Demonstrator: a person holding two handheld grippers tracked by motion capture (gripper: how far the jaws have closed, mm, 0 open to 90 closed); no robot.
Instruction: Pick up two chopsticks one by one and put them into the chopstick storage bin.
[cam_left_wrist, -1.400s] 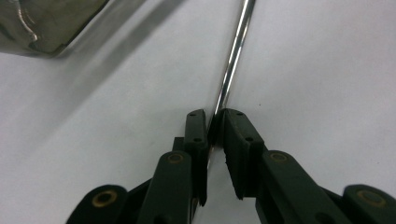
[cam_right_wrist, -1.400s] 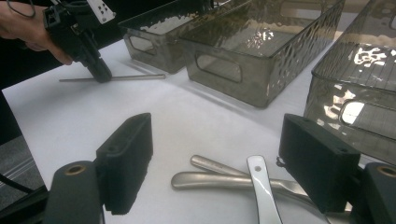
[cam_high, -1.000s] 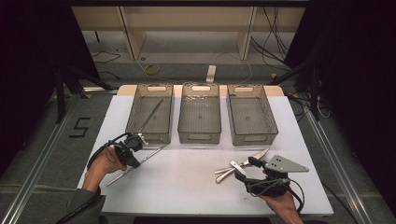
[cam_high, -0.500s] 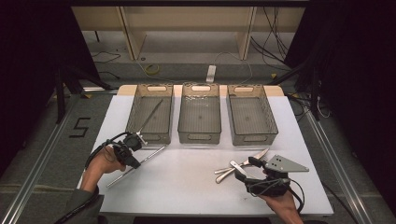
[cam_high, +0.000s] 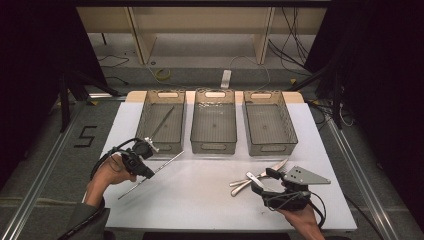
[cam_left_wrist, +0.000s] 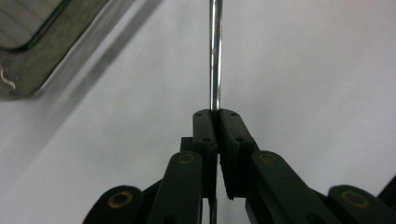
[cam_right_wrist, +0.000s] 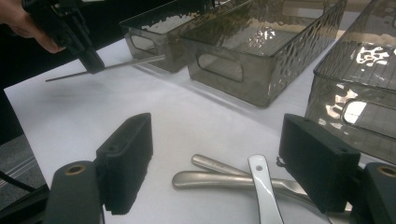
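meanwhile the left gripper (cam_high: 145, 173) has its jaws closed tight on a thin metal rod (cam_high: 165, 163), pinching it near the middle so the rod sticks out both ways: one end points toward the left bin (cam_high: 143, 116), the other back toward the table's near left edge. in the left gripper view the rod (cam_left_wrist: 215, 56) runs straight up from between the two pressed-together pads (cam_left_wrist: 205, 128), over the white table (cam_left_wrist: 303, 60), with a corner of the bin (cam_left_wrist: 32, 56) at the upper left. whether the rod touches the table or hangs just above it is hard to say from the high view. a second rod (cam_high: 163, 122) lies slanted inside the left bin. the middle bin (cam_high: 196, 127) and right bin (cam_high: 289, 125) stand beside it in a row at the far side of the table (cam_high: 200, 200). the right gripper (cam_high: 265, 181) sits near the table's near right side with its jaws wide apart and nothing between the pads; in the right gripper view its pads (cam_right_wrist: 128, 154) stand either side of a small pile of cutlery (cam_right_wrist: 233, 179), a few handles crossing each other on the table, untouched. the same cutlery (cam_high: 252, 177) shows just ahead of that gripper in the high view. the left gripper (cam_right_wrist: 91, 58) with its rod (cam_right_wrist: 126, 63) also shows far off in the right gripper view.
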